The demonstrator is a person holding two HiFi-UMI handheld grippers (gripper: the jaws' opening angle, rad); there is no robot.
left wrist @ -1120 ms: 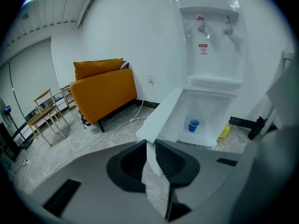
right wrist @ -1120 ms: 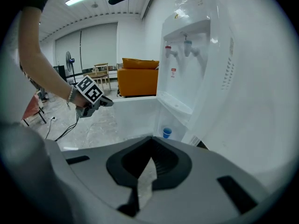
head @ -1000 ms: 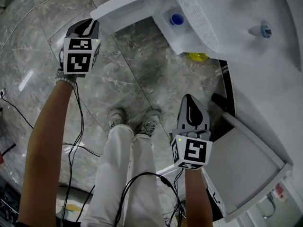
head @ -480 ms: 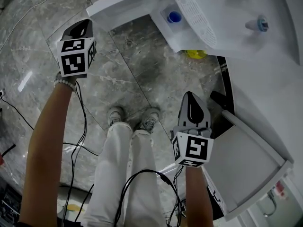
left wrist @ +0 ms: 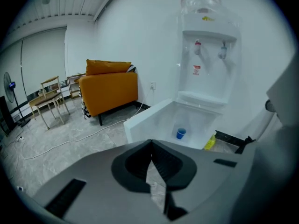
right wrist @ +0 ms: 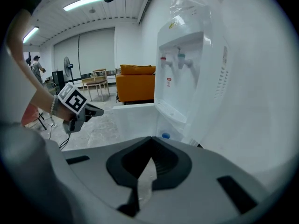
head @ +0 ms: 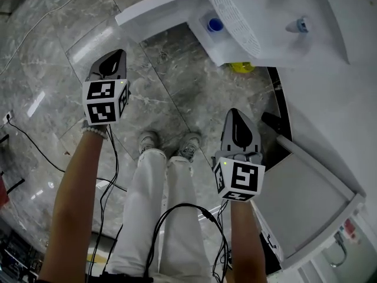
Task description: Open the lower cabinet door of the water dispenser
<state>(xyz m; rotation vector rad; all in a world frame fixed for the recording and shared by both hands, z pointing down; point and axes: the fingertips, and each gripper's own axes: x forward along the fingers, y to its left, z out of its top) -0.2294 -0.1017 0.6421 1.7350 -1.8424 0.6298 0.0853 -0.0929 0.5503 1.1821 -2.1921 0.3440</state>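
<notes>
The lower cabinet door [head: 154, 9] of the water dispenser [head: 288, 49] stands wide open. A blue cup [head: 215, 24] sits inside. The left gripper [head: 119, 55] is near the door, not touching, pinched together on nothing. The right gripper [head: 235, 115] is pinched together and empty too.

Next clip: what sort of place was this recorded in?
Probably an office lounge or break area, though I can't be sure: a white water dispenser, an orange sofa further back, and a polished stone-tile floor in a large, bright room.

Orange sofa [left wrist: 110, 85], wooden chairs [left wrist: 50, 97] and a standing fan [right wrist: 67, 61]
</notes>
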